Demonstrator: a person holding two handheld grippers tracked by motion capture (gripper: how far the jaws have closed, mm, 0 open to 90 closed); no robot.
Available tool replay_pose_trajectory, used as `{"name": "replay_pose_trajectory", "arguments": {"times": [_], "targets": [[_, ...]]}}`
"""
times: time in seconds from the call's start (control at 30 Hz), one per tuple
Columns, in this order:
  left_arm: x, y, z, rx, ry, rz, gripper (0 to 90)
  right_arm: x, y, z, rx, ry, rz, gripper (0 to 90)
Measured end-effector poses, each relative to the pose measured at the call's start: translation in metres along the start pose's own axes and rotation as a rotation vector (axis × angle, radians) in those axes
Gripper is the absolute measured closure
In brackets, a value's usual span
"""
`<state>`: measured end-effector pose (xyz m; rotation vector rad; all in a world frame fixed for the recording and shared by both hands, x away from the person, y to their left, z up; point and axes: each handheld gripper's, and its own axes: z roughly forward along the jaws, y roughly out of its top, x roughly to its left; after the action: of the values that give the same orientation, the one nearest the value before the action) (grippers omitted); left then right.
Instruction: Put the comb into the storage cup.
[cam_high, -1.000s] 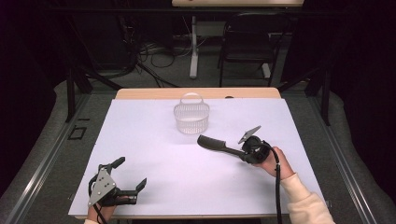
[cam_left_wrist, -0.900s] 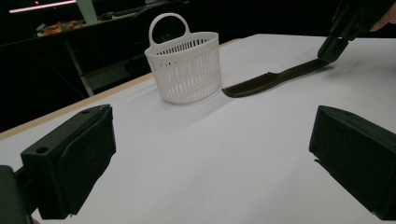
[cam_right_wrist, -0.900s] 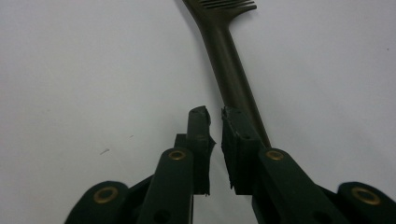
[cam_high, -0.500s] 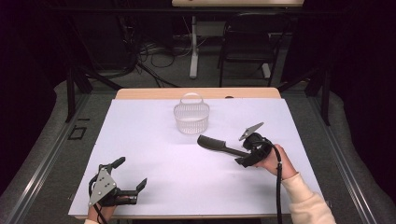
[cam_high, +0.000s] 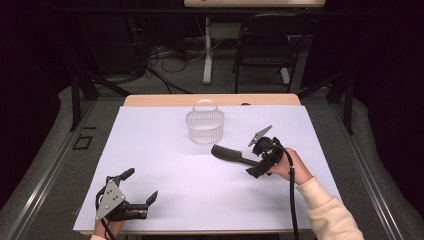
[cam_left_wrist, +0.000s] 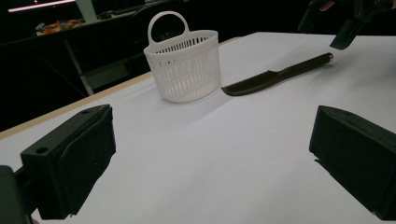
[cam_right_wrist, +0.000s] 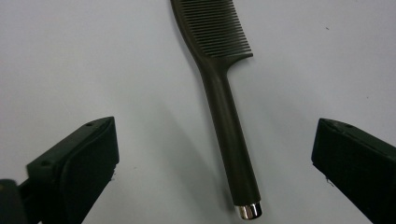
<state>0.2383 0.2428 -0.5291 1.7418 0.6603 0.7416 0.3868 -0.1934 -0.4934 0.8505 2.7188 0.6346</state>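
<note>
A dark comb (cam_high: 231, 154) with a silver end cap lies flat on the white table (cam_high: 165, 165), its teeth toward the white slatted basket (cam_high: 205, 126). My right gripper (cam_high: 253, 159) hovers just behind the handle end. Its jaws have just been opening and now stand wide apart. In the right gripper view the comb (cam_right_wrist: 229, 126) runs up the gap of the right gripper (cam_right_wrist: 215, 140), and neither pad touches it. My left gripper (cam_high: 141, 185) rests open near the table's front left edge with nothing in it. The left gripper view looks past the left gripper (cam_left_wrist: 212, 135) at the basket (cam_left_wrist: 184, 65) and the comb (cam_left_wrist: 275, 77).
The basket has an upright loop handle and stands at the middle back of the table. A wooden table edge (cam_high: 210, 100) runs behind it. Beyond are a dark chair (cam_high: 265, 50) and cables on the floor. A sleeve (cam_high: 327, 215) comes in at the bottom right.
The right gripper's jaws went from shut on the comb's handle to wide open, and the hand drew back and up a little. The comb stayed put. The left gripper kept still.
</note>
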Motion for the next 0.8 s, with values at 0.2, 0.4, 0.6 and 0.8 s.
{"name": "replay_pose_trajectory", "arguments": {"times": [0.2, 0.4, 0.6, 0.8], "targets": [[0.001, 0.000, 0.000, 0.003, 0.001, 0.000, 0.4, 0.001, 0.012, 0.008, 0.023, 0.014, -0.033, 0.0], [0.001, 0.000, 0.000, 0.002, 0.001, -0.003, 0.3, -0.002, 0.021, 0.018, 0.063, 0.043, -0.065, 0.0], [0.001, 0.000, 0.001, 0.002, 0.000, -0.001, 0.3, -0.005, 0.028, 0.026, 0.102, 0.075, -0.073, 0.0], [0.000, 0.000, 0.000, 0.000, 0.000, -0.001, 0.3, -0.007, 0.032, 0.035, 0.157, 0.068, -0.104, 0.0]]}}
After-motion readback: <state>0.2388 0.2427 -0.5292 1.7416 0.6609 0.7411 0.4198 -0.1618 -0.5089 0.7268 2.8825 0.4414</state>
